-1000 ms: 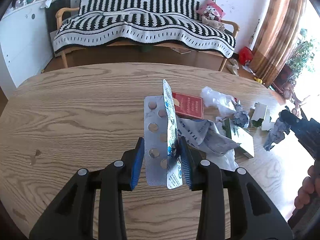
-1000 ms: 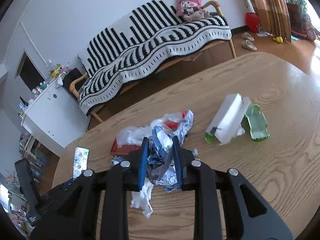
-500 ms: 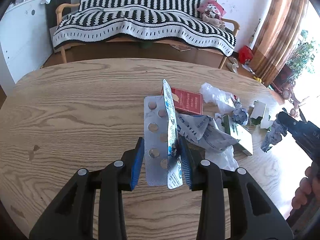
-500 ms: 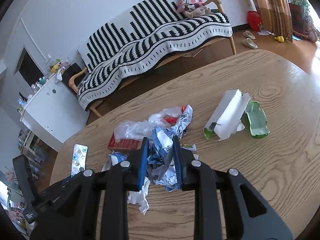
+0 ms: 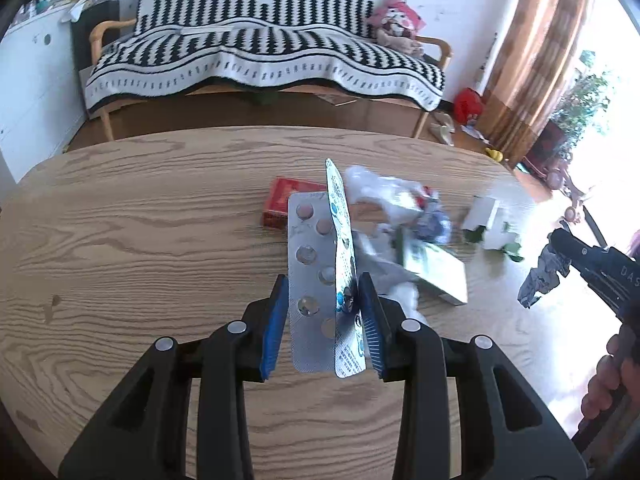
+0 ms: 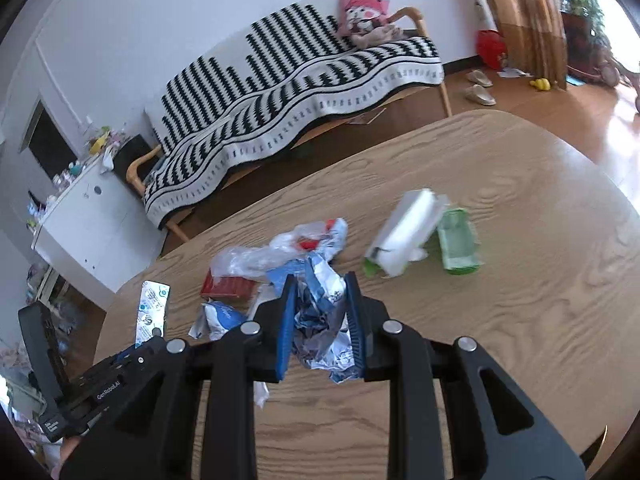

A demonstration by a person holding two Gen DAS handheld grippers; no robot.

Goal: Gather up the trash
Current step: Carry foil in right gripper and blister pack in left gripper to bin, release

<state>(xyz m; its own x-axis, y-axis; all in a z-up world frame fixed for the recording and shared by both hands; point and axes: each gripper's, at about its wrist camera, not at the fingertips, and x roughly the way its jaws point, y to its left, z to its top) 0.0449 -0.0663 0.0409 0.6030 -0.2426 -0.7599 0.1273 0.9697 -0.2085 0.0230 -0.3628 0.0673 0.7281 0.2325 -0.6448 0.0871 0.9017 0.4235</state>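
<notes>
My left gripper [image 5: 325,312] is shut on two silver pill blister packs [image 5: 310,280], held upright above the wooden table [image 5: 140,240]. They also show in the right wrist view [image 6: 151,307]. My right gripper [image 6: 320,320] is shut on a crumpled blue-and-silver wrapper [image 6: 320,312], which also shows in the left wrist view [image 5: 540,276]. A heap of trash lies on the table: a red box [image 5: 280,200], clear plastic [image 6: 248,256], a white-green carton [image 5: 436,272], a white box [image 6: 408,232] and a green tray [image 6: 458,244].
A sofa with a black-and-white striped blanket [image 5: 260,56] stands behind the table. A white cabinet [image 6: 88,220] is at the left. Curtains [image 5: 536,52] and plants are at the right. The round table's edge [image 6: 600,176] curves near the right.
Both grippers have drawn back and up a little from the trash heap, each still holding its item. The heap looks farther away in both views.
</notes>
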